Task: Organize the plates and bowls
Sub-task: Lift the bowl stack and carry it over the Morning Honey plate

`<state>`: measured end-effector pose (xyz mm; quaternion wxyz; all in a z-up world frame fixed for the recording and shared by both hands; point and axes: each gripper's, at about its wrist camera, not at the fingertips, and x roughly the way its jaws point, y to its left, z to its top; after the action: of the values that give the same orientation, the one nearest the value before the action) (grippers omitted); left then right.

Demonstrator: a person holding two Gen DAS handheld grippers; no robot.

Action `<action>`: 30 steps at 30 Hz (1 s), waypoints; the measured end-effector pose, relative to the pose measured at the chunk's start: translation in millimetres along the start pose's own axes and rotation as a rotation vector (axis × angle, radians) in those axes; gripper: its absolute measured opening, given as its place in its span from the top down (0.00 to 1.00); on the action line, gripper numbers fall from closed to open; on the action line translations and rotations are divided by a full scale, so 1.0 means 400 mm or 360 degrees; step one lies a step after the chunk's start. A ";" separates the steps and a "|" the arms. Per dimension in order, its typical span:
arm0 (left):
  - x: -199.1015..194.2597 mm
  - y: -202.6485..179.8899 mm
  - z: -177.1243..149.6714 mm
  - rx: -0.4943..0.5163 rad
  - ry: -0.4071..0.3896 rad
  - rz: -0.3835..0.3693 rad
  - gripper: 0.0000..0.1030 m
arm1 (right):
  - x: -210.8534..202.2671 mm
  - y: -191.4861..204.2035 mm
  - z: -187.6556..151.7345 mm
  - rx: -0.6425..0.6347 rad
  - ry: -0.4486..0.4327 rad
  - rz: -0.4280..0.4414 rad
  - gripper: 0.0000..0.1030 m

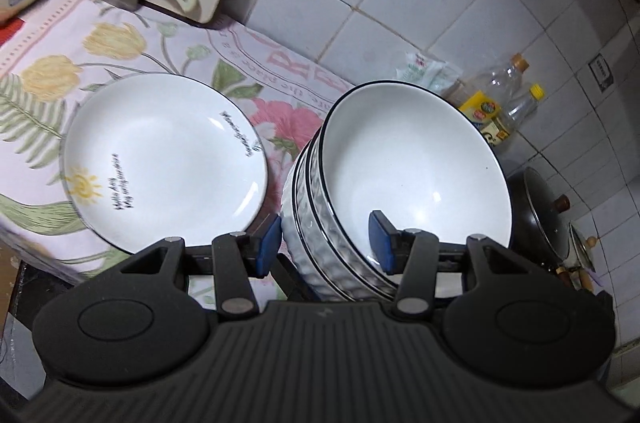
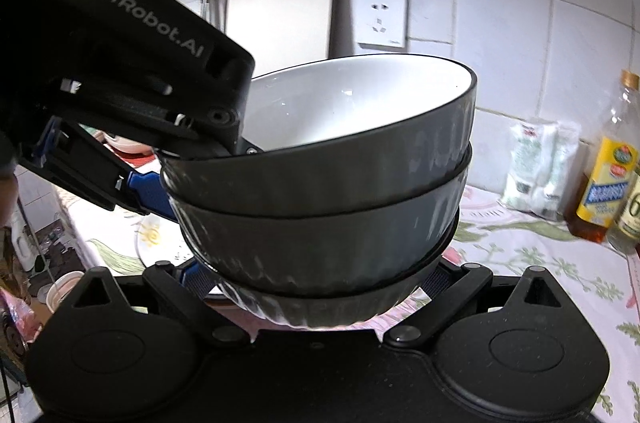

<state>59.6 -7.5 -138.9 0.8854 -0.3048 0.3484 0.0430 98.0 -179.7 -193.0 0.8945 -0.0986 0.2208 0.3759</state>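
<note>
While both black two-finger grippers hold it, a stack of three white ribbed ceramic bowls with dark rims (image 1: 400,191) hangs tilted above the floral tablecloth (image 1: 52,71). One blue pad of the left gripper (image 1: 324,241) presses inside the stack's rim, the other outside. At the stack's base, the right gripper (image 2: 316,283) clamps both sides. Left of the stack, a white lettered plate (image 1: 160,163) lies on the cloth.
</note>
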 end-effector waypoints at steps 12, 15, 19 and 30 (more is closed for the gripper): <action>-0.016 0.097 0.070 -0.0058 -0.0054 0.0072 0.55 | 0.078 0.084 0.061 -0.0035 0.0028 0.0070 0.03; -0.003 0.114 0.087 -0.0037 -0.0072 0.0088 0.55 | 0.106 0.088 0.061 -0.0034 0.0004 0.0087 0.03; 0.025 0.148 0.102 -0.0054 -0.0074 0.0118 0.55 | 0.151 0.097 0.054 -0.0034 0.0009 0.0126 0.03; 0.095 0.254 0.118 -0.0137 -0.0022 0.0172 0.55 | 0.261 0.136 0.015 -0.0028 0.0127 0.0202 0.03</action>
<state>86.7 96.5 -188.0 0.8702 -0.3229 0.3561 0.1078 125.7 -74.0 -237.2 0.8585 -0.1073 0.2587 0.4297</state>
